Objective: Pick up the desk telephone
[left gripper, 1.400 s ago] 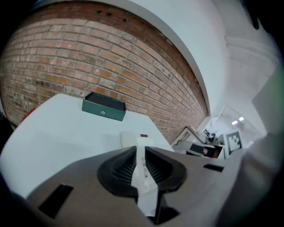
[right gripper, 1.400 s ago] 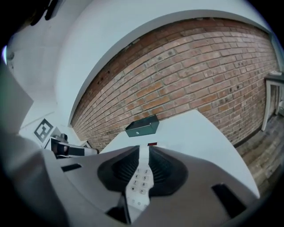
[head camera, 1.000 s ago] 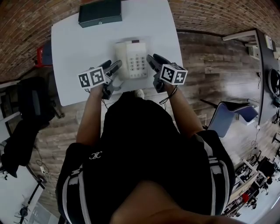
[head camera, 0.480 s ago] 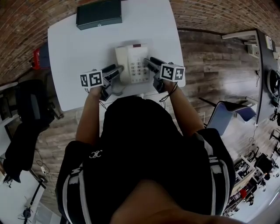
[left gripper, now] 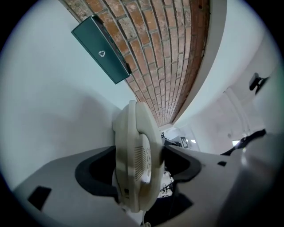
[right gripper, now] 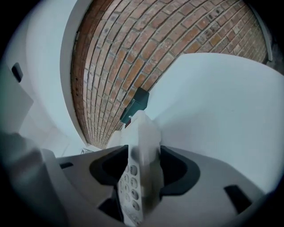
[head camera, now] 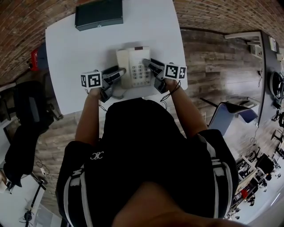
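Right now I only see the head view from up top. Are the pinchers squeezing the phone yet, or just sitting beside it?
Observer: Not squeezing. The left gripper view shows one side of the telephone between the jaws of the left gripper, and they are opening.
Operator: What about the other pincher?
Observer: The right gripper view shows the edge by the keypad between the jaws of the right gripper, with a gap on the button side.
Operator: Is the phone lifted?
Observer: It looks not; the left gripper view shows its base against the white table.

Brick wall (head camera: 222, 13), wood flr (head camera: 213, 71), white tbl (head camera: 71, 48), blue chair (head camera: 233, 116).
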### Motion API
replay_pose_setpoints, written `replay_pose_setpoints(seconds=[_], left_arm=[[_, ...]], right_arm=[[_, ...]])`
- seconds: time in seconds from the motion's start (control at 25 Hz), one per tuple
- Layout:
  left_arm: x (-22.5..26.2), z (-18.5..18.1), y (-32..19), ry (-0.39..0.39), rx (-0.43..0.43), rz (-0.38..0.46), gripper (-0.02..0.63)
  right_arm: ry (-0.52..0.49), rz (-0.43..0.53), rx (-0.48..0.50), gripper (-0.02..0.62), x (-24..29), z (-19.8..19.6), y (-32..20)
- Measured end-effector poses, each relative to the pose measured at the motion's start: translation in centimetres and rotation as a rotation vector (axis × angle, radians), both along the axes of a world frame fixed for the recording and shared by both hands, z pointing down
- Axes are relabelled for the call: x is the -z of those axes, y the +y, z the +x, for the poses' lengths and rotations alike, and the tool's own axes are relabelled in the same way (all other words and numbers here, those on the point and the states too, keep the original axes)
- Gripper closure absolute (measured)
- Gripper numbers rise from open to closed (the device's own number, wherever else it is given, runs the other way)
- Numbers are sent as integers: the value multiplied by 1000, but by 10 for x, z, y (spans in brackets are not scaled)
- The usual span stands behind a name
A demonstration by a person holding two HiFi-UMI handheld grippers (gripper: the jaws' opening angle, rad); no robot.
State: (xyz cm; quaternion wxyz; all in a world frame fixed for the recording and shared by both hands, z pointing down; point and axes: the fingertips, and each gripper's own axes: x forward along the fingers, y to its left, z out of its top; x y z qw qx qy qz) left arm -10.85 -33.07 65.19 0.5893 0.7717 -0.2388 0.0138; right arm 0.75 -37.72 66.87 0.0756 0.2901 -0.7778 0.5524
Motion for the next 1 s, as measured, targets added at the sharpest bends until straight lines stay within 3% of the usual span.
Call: replay_pose_setpoints(seconds=[0.16, 0.6, 0.88, 1.0], left_arm=[[2, 3, -2, 38, -4, -2, 278], [-3, 3, -4, 24, -5, -77, 278], [4, 5, 2, 53, 1, -91, 290], [15, 3, 1, 78, 35, -82, 293]], right_arm=[[-2, -19, 32, 400, -4, -2, 0], [-8, -67, 35, 390, -6, -4, 0], [8, -33, 34, 390, 8, -2, -3], [-12, -22, -8, 392, 21, -1, -6]])
